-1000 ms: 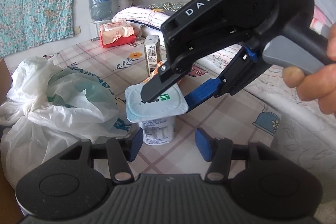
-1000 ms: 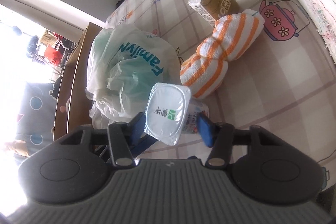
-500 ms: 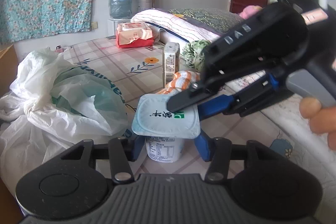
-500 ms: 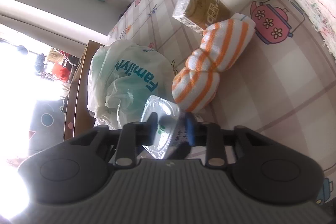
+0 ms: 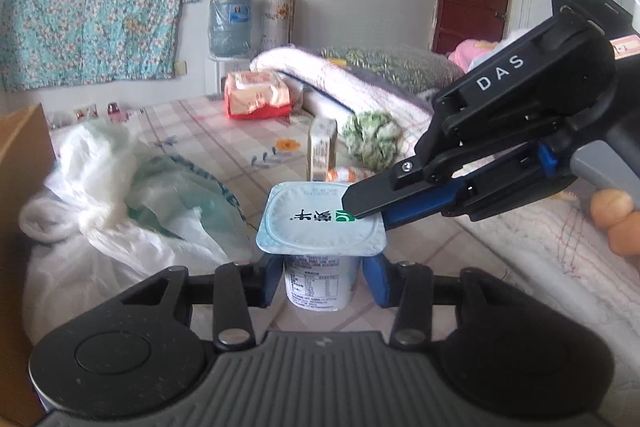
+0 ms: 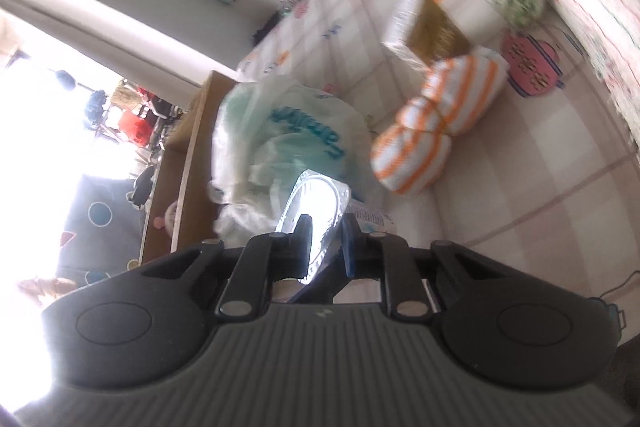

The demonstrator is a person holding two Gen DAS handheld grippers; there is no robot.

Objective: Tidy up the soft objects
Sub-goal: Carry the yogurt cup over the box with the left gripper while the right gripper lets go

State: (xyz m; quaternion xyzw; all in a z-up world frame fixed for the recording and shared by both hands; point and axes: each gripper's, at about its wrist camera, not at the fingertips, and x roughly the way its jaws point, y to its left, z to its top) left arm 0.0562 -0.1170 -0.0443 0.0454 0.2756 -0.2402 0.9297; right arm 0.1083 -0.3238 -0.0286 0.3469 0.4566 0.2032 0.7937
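The yogurt cup (image 5: pixel 318 267) is standing between the two blue pads of the left gripper (image 5: pixel 322 277), its white body filling most of the gap while its wide foil lid (image 5: pixel 322 219) is spreading out above both fingers. The left jaws are closing, and the pads are lying right at the cup's sides; whether they are pressing on it cannot be told.

The right gripper (image 5: pixel 366 211) is reaching in from the right of the left claw, and its jaws are clamped together on the near right edge of the foil lid, one dark finger lying on top of the lid and the blue one sitting below its rim. In the right wrist view the lid (image 6: pixel 316 205) is showing edge-on, pinched between the two fingers of that gripper (image 6: pixel 326 245).

Beyond the left claw, to its left, a white plastic bag (image 5: pixel 132 203) is slumping beside the cup. Straight ahead of the cup a small carton (image 5: pixel 320 149) is standing upright, with an orange-striped cloth bundle (image 6: pixel 436 125) just beside it and a green-and-white cloth bundle (image 5: pixel 372 141) further right. A hand (image 5: pixel 614 223) is gripping the right gripper's handle.
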